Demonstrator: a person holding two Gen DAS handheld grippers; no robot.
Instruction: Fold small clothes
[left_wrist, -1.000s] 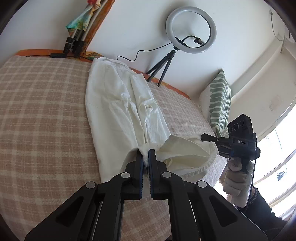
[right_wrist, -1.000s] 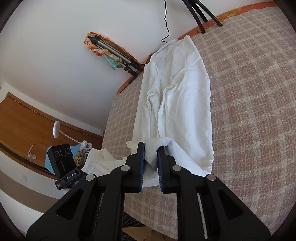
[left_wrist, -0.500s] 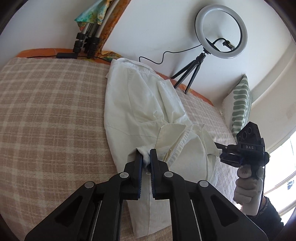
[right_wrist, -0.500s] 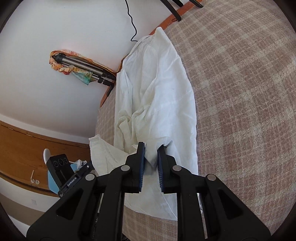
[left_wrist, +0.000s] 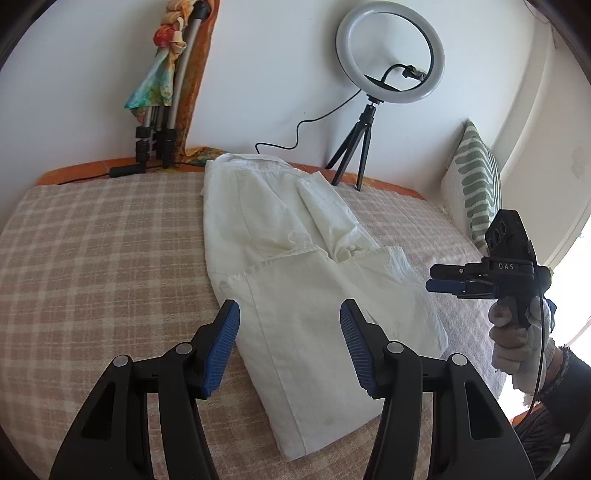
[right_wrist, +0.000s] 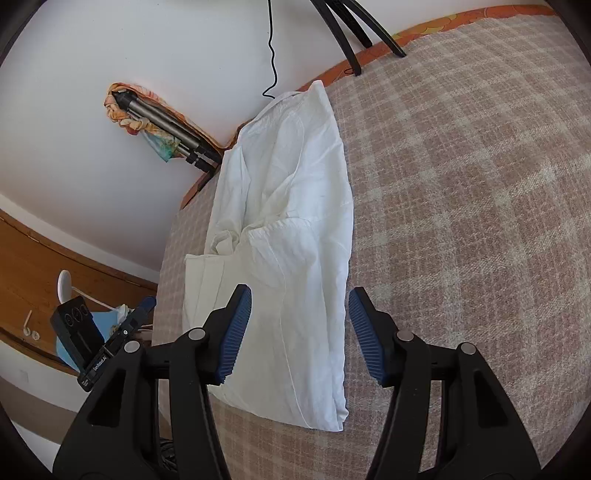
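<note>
A white garment (left_wrist: 295, 266) lies lengthwise on the plaid bed cover (left_wrist: 92, 258), its near end folded up over its middle. My left gripper (left_wrist: 290, 310) hovers just above the folded part, its jaws opening, with the cloth below them and not pinched. My right gripper (right_wrist: 300, 295) is over the same fold from the other side, its jaws also opening and free of the garment (right_wrist: 295, 229). In the left wrist view the right gripper (left_wrist: 430, 277) sits off the garment's right edge, held by a gloved hand (left_wrist: 517, 343). The left gripper (right_wrist: 146, 304) shows at the bed's left edge.
A ring light on a small tripod (left_wrist: 389, 59) stands at the bed's far edge with its cable trailing. Folded tripods wrapped in colourful cloth (left_wrist: 162, 110) lean on the wall. A striped pillow (left_wrist: 476, 192) is at the right. Wooden furniture (right_wrist: 37, 258) lies beyond the bed's left side.
Both grippers carried the garment's near end forward over its middle, then opened and let it go. The cloth now lies flat in a fold.
</note>
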